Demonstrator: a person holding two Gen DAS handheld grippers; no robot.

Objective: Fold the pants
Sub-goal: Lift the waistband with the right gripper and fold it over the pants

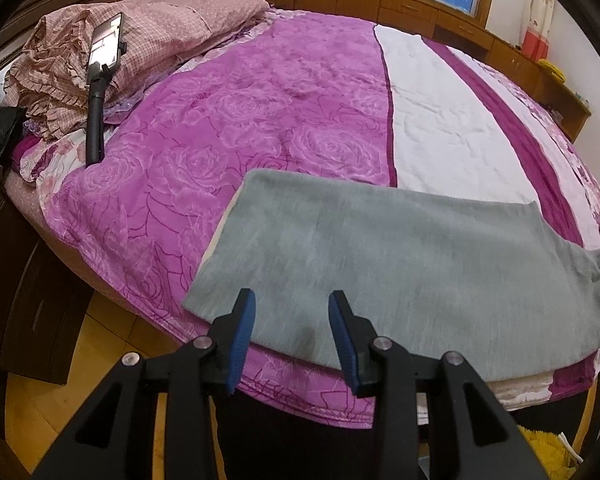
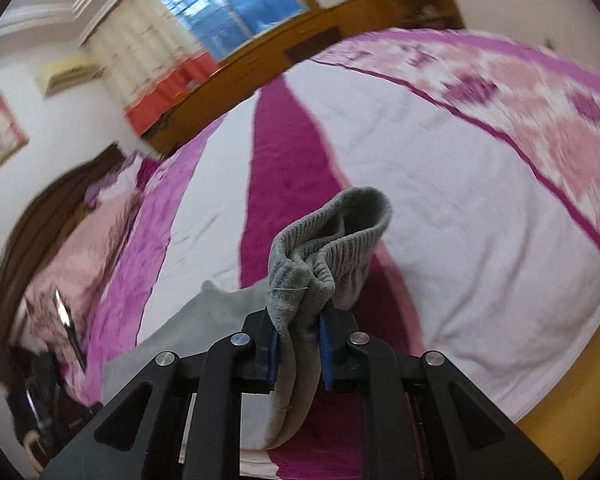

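Grey pants [image 1: 400,264] lie flat on the near part of the bed [image 1: 240,112], one end trailing off to the right. My left gripper [image 1: 292,304] is open just above the pants' near edge, holding nothing. My right gripper [image 2: 298,328] is shut on the grey ribbed cuff end of the pants [image 2: 332,240] and holds it lifted above the bed; the cuff opening bunches above the blue pads. More grey fabric [image 2: 204,320] lies on the bed to its left.
The bed has a purple rose blanket and a white-and-magenta sheet [image 2: 460,184]. A phone on a black stand [image 1: 100,80] leans on pink bedding at the head. Wooden cabinets [image 1: 380,0] line the far side. Dark drawers [image 1: 28,280] stand at the left.
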